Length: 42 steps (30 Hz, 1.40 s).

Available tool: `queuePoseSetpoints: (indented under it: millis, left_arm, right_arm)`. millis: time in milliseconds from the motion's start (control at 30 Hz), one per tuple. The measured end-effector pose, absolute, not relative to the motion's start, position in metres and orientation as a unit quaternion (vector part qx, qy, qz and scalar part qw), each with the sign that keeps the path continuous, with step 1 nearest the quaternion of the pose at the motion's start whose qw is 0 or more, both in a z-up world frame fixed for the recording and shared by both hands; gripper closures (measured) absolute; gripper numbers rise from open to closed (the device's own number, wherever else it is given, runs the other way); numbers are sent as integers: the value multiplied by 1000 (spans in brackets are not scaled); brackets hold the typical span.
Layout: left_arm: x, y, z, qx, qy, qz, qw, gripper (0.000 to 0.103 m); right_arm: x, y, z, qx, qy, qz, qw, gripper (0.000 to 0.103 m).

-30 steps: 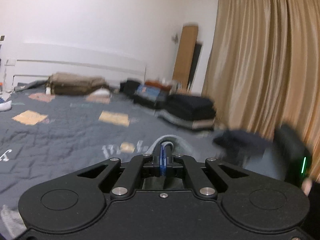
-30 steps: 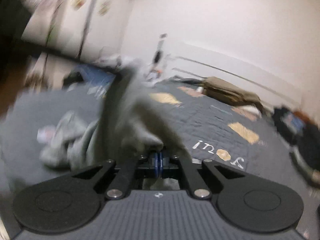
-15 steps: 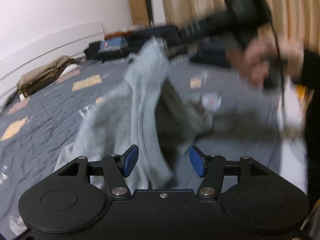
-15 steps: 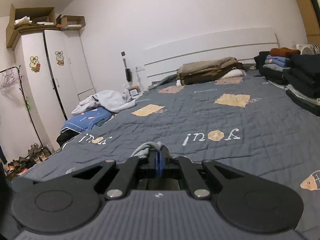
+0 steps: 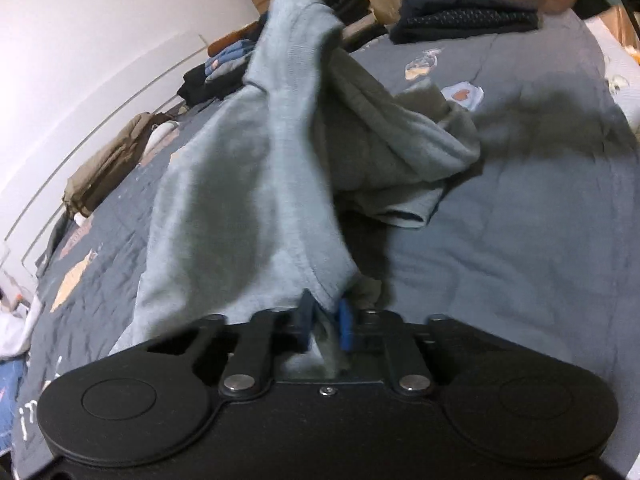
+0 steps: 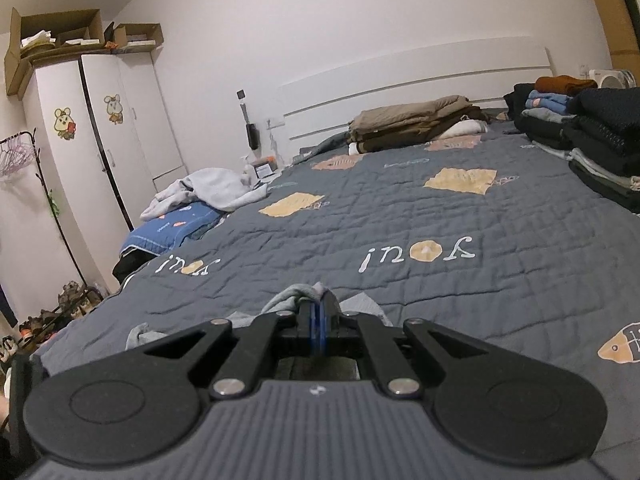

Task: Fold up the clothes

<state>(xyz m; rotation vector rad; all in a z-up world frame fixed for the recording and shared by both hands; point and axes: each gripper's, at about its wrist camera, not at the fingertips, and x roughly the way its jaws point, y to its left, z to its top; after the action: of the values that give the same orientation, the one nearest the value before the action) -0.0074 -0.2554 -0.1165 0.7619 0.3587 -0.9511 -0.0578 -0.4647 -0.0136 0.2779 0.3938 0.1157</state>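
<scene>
Barely beginning: grey garment (image 5: pixel 248 184) hanging unfolded over the quilt (image 5: pixel 520 240), stretching toward 12 o'clock. Left gripper (image 5: pixel 324 322) closing on its hem; right gripper (image 6: pixel 318 320) clenching another edge.

Garment (image 5: pixel 248 168): grey-blue. Quilt (image 6: pixel 400 216): slate grey, tan patches, white lettering. Wardrobe (image 6: pixel 100 140): white, cartoon stickers. Gripper pads (image 5: pixel 345 324): blue.
</scene>
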Motion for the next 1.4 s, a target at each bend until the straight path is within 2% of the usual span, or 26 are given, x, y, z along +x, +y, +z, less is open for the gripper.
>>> queuePoseSetpoints:
  millis: [200,300,433,567,700,767,833,900,1167,1400]
  left_arm:
    - [15,-210,-43,183,131,-413,882,94]
    - [29,-180,-18,88,145,-418,892,94]
    - [44,-161,-10,18,191,-435,880,94]
    - [60,-172,-37,48,273,-399,874,93]
    - [72,-186,-64,118,343,-348,865,91]
    - [70,-186,-62,142,344,-343,862,83]
    - [66,-182,-55,148,332,-336,869,63]
    - [62,-177,-48,151,319,-325,877,49]
    - [16,-198,-39,172,282,-395,857,49]
    - [-11,-261,-101,290,291,-408,815,49]
  right_arm:
    - [-66,-479,-6,173,168,53,969,101]
    - [-69,-485,-3,199,160,64,965,101]
    - [-59,-483,-8,198,202,90,955,101]
    - [-39,-473,-33,166,294,92,937,97]
    - [-31,-459,-54,108,348,82,928,93]
    - [-33,-450,-55,73,358,94,926,87]
    - [-38,-444,-54,48,353,110,928,66]
    - [-43,-439,-51,32,341,119,932,57]
    - [-47,-421,-54,-11,339,135,931,54]
    - [-47,-413,-55,-30,331,133,934,54]
